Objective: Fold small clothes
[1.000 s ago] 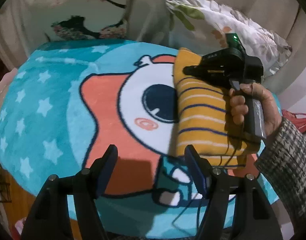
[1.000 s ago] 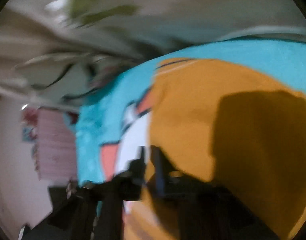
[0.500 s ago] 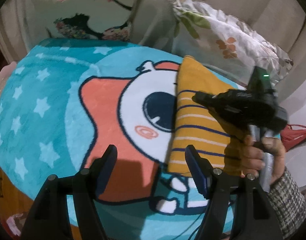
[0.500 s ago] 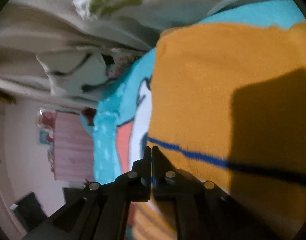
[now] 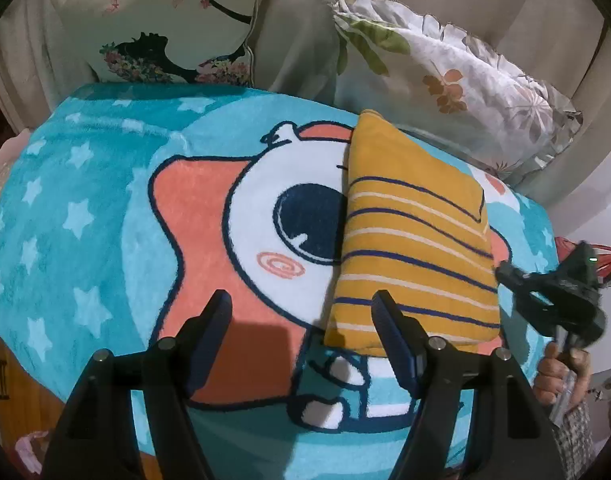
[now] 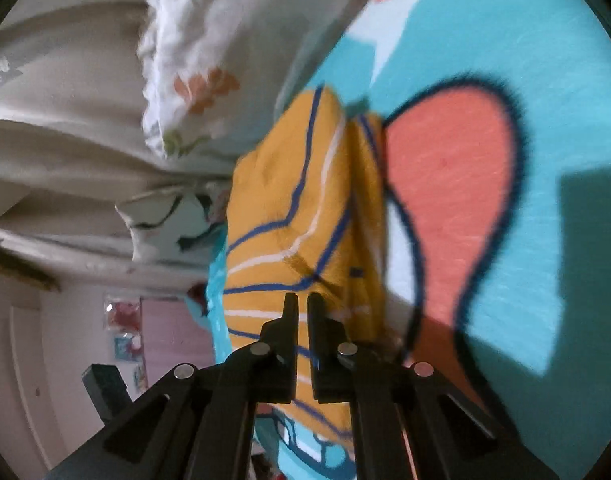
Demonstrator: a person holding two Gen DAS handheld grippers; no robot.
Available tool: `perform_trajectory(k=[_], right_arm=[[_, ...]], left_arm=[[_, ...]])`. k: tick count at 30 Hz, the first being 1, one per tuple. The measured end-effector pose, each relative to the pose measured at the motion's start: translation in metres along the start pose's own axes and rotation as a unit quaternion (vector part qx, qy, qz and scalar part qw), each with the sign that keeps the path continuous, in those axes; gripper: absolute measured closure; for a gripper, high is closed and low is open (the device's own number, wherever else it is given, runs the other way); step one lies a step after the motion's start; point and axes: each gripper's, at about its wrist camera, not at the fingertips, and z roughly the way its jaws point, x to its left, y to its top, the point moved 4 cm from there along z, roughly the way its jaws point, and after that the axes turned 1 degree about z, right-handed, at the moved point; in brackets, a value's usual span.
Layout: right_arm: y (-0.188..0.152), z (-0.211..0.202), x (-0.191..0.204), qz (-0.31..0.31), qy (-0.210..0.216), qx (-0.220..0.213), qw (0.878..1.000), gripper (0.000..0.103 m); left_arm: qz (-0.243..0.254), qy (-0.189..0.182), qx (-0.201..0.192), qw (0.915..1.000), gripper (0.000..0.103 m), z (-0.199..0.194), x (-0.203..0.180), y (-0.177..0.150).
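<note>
A folded yellow garment [image 5: 413,248] with blue and white stripes lies on the teal cartoon blanket [image 5: 105,220], right of the middle. My left gripper [image 5: 301,312] is open and empty, low over the blanket just left of the garment's near edge. My right gripper [image 5: 505,270] has pulled off to the garment's right side. In the right wrist view the right gripper [image 6: 302,304] has its jaws nearly together with nothing between them, and the garment [image 6: 297,208] lies just ahead of the tips.
Two patterned pillows stand at the back: a silhouette one [image 5: 165,28] on the left and a floral one [image 5: 445,68] on the right. A beige curtain [image 5: 297,20] hangs behind. The blanket's near edge drops to a wooden floor [image 5: 21,400].
My right gripper has lifted off the garment and moved away to its right side. The left gripper has backed off slightly, still open. The garment stays folded.
</note>
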Motion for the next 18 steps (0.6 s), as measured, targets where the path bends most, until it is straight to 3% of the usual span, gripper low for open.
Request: perform_trajectory(k=[2,6,8,10,11,14,18], right_arm=[[-0.004,-0.013,0.019,-0.035,-0.011,-0.016,0.999,0.079],[-0.017,-0.006,0.044,-0.077,-0.015,-0.006,0.997,0.079],[-0.026,0.007,0.041,-0.087,-0.022,0.017,0.996,0.079],[-0.032,0.022,0.026,-0.086,-0.068,0.032,0.993,0.079],[-0.033,0.025,0.021,-0.084,-0.071,0.036,0.993,0.080],[-0.034,0.015,0.018,-0.075,-0.062,0.022,0.995,0.079],[-0.036,-0.011,0.020,-0.091,-0.103,-0.015,0.990,0.077]], left_arm=[[0.003,0.002,0.000,1.0000,0.032,0.000,-0.003,-0.002],[0.011,0.012,-0.007,0.9998,0.032,-0.004,-0.008,-0.008],[0.013,0.025,-0.012,0.9995,0.032,-0.008,-0.008,-0.012],[0.013,0.039,-0.017,0.9990,0.032,-0.015,-0.004,-0.016],[0.014,0.045,-0.019,0.9987,0.032,-0.018,-0.002,-0.018],[0.020,0.070,-0.035,0.9967,0.032,-0.030,0.008,-0.022],[0.038,0.081,-0.056,0.9944,0.032,-0.042,0.011,-0.025]])
